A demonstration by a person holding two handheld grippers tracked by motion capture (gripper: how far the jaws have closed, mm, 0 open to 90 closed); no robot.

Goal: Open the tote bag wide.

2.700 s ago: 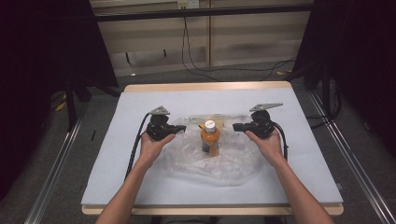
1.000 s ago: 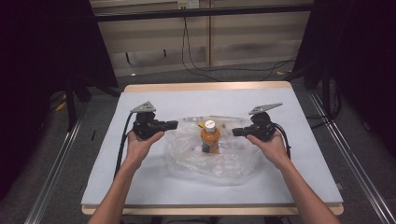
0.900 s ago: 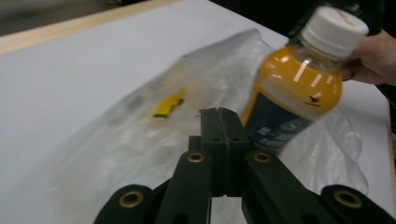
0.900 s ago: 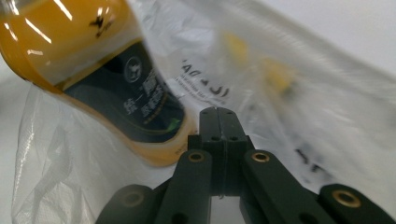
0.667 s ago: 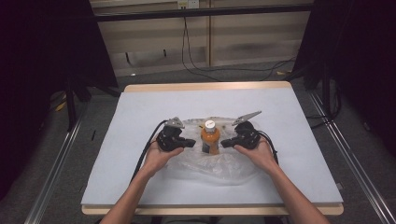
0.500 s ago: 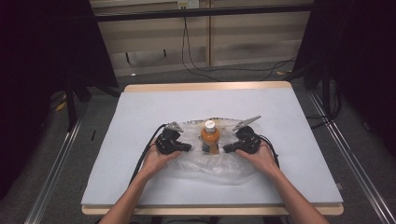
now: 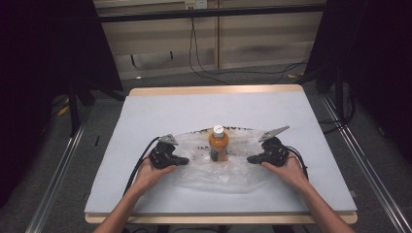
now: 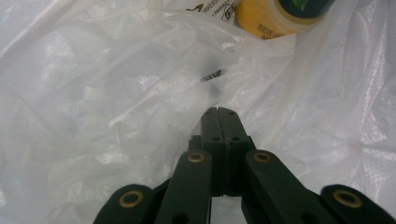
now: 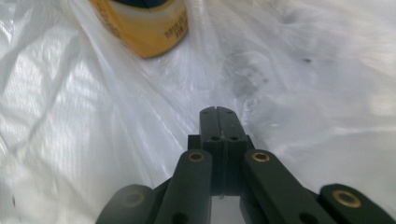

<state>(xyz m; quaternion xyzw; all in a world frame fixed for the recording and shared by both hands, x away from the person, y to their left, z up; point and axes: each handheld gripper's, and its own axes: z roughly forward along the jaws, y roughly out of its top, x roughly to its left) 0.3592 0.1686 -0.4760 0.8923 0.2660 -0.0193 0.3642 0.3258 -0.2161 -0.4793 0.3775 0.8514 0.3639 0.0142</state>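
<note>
Both tongs are closed. Your left gripper point(image 7: 180, 160) and right gripper point(image 7: 252, 158) rest on the bag point(image 7: 233, 167), either side of the bottle point(image 7: 218, 143) standing mid-desk point(image 7: 145, 116). I judge bagging barely begun; whether either pinches film, I cannot tell.

One camera is looking down from high up; two are sitting very close, both seeing the bottle point(image 7: 218, 143) toward twelve o'clock.
</note>
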